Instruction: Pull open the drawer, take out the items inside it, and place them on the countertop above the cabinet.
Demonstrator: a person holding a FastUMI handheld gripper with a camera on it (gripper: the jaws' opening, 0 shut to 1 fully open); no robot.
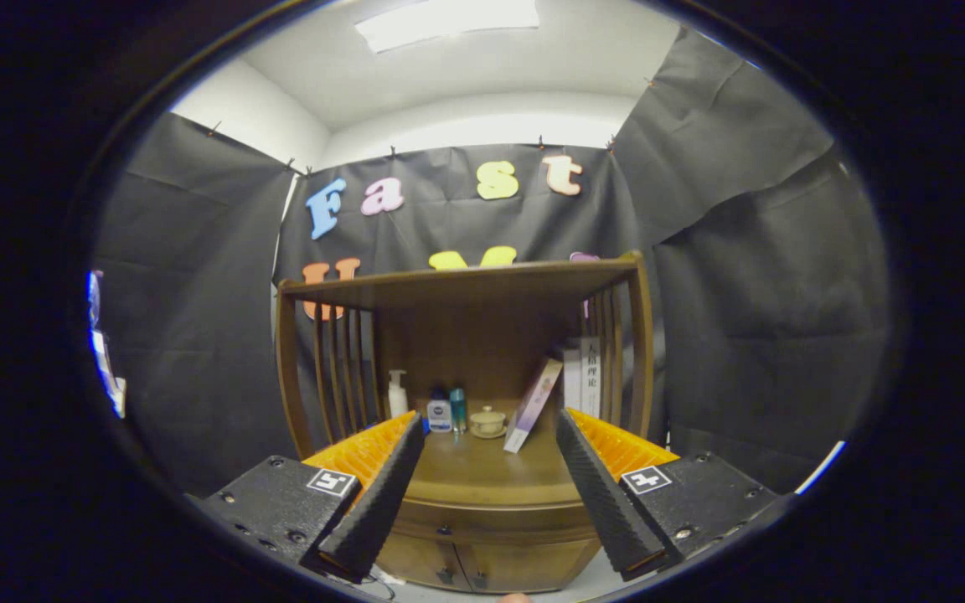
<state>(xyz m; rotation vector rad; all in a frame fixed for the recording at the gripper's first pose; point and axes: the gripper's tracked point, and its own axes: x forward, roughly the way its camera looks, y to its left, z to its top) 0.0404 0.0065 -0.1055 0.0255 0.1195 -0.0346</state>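
A brown wooden cabinet stands ahead of me, its countertop [482,473] showing between my two fingers. Just under the countertop's front edge runs the drawer [491,521], closed, with a small dark knob [445,529]. Below it are two cabinet doors [482,565] with dark knobs. My gripper [487,494] is open, its black ribbed fingers [382,494] spread wide with nothing between them, held a short way back from the cabinet front and about level with the countertop.
A slatted wooden shelf frame [466,280] rises over the countertop. At the back stand a white pump bottle [397,394], a small white-and-blue bottle [439,413], a teal bottle [458,409], a lidded beige pot [488,421], a leaning box [533,404] and upright books [585,373].
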